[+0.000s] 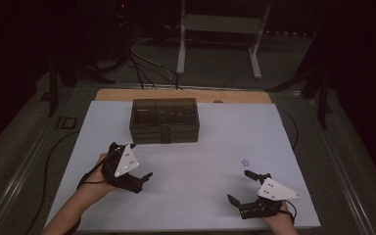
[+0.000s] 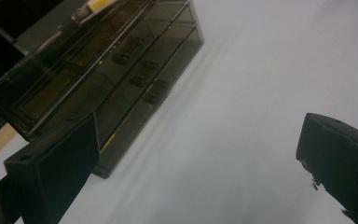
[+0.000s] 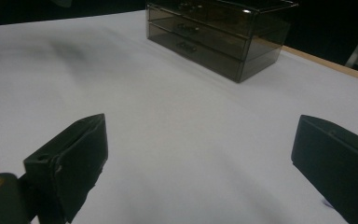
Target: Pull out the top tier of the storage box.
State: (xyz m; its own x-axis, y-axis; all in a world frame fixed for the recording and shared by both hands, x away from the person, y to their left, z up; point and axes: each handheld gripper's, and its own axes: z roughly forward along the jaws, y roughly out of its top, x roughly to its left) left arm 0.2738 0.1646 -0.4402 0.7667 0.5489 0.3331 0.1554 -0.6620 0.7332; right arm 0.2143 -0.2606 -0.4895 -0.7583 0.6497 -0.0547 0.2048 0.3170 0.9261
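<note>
On the table: a white sheet point(image 1: 191, 196) covers most of the top, with a strip of bare wood along the far edge.
Box: a smoky see-through drawer box point(image 1: 164, 120) stands on the sheet at the far side, left of centre; its drawer fronts face the person and all look pushed in.
Left gripper: the left gripper point(image 1: 139, 160) hovers over the sheet, near the box's front left corner but apart from it; jaws spread wide, nothing between them.
Right gripper: the right gripper point(image 1: 240, 186) sits low at the near right, well apart from the box; jaws spread wide, holding nothing.
Star: a small star mark point(image 1: 245, 162) lies on the sheet just beyond the right gripper.
</note>
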